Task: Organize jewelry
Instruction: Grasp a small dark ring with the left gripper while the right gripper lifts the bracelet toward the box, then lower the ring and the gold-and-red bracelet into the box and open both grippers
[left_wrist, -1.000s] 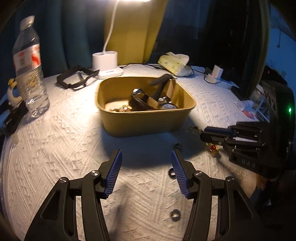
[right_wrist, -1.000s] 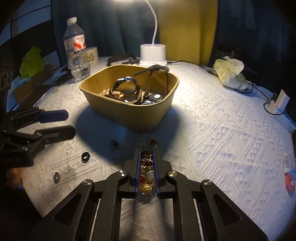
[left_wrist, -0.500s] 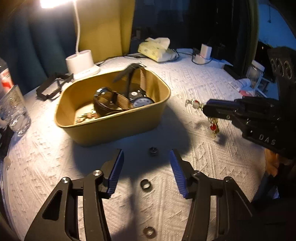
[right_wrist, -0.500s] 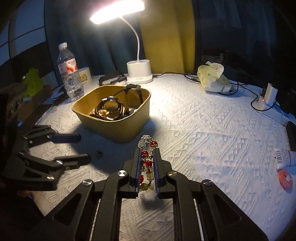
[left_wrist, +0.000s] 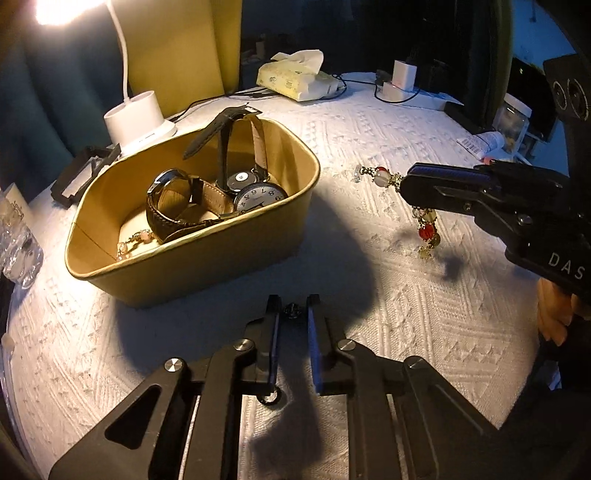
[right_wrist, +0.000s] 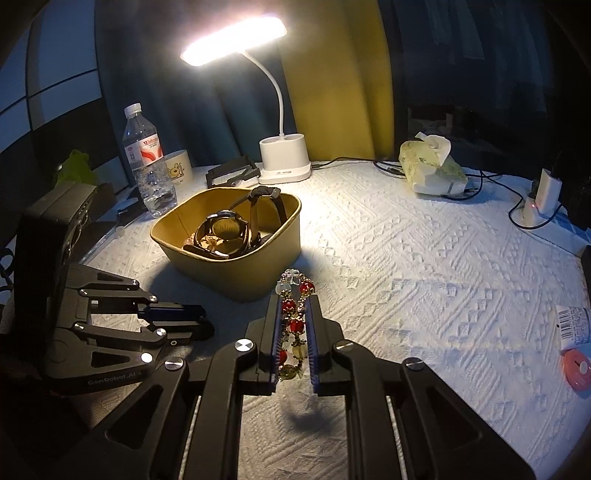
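Note:
A tan box (left_wrist: 229, 254) (right_wrist: 236, 277) holds several watches (left_wrist: 258, 194) and a pink bead bracelet. My right gripper (right_wrist: 293, 310) is shut on a bracelet of red, clear and gold beads (right_wrist: 293, 317), held above the cloth to the right of the box; it also shows in the left wrist view (left_wrist: 424, 225), hanging from the right gripper (left_wrist: 410, 182). My left gripper (left_wrist: 291, 306) is nearly closed around a small dark ring (left_wrist: 291, 311) on the cloth in front of the box. Another ring (left_wrist: 269, 398) lies under its left finger.
A lit white desk lamp (right_wrist: 282, 162) stands behind the box, with a water bottle (right_wrist: 147, 162) and a mug (right_wrist: 179, 168) to the left. A tissue pack (right_wrist: 430, 166), chargers with cables (right_wrist: 541, 199) and a pink round item (right_wrist: 576, 369) lie to the right.
My left gripper moved forward over a small ring and closed its fingers around it. My right gripper lifted the beaded bracelet higher off the cloth.

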